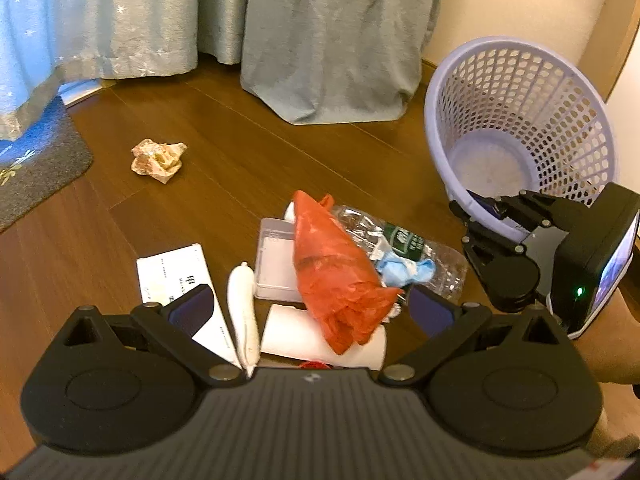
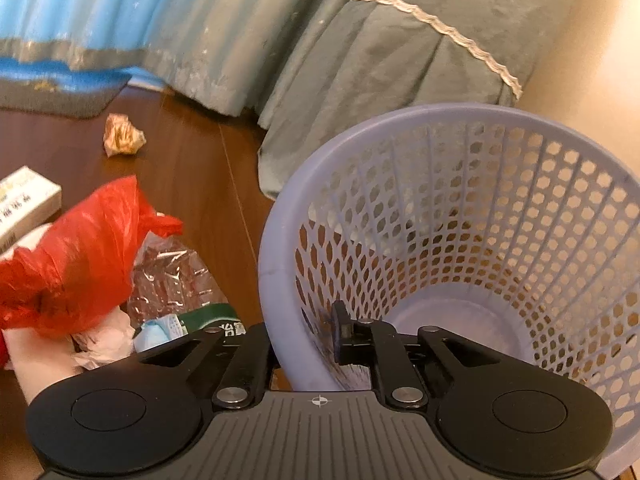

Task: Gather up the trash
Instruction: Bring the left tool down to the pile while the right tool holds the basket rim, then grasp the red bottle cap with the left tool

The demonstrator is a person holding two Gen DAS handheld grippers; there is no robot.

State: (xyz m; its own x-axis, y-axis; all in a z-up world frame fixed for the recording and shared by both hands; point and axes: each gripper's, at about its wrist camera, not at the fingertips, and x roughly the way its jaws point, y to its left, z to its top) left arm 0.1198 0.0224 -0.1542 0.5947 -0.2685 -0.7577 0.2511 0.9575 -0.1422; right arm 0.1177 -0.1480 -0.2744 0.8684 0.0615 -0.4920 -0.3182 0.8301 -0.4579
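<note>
The right gripper [image 2: 308, 344] pinches the tilted basket's [image 2: 280, 220] rim, while the left gripper [image 1: 310, 308], jaws spread, hangs over the red bag [image 1: 336, 276] among floor litter.

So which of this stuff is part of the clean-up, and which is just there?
Part of the job:
basket
red bag
bottle
crumpled paper
white box
clear tray
blue glove
paper cup

Just there:
curtains
mat
floor
</note>
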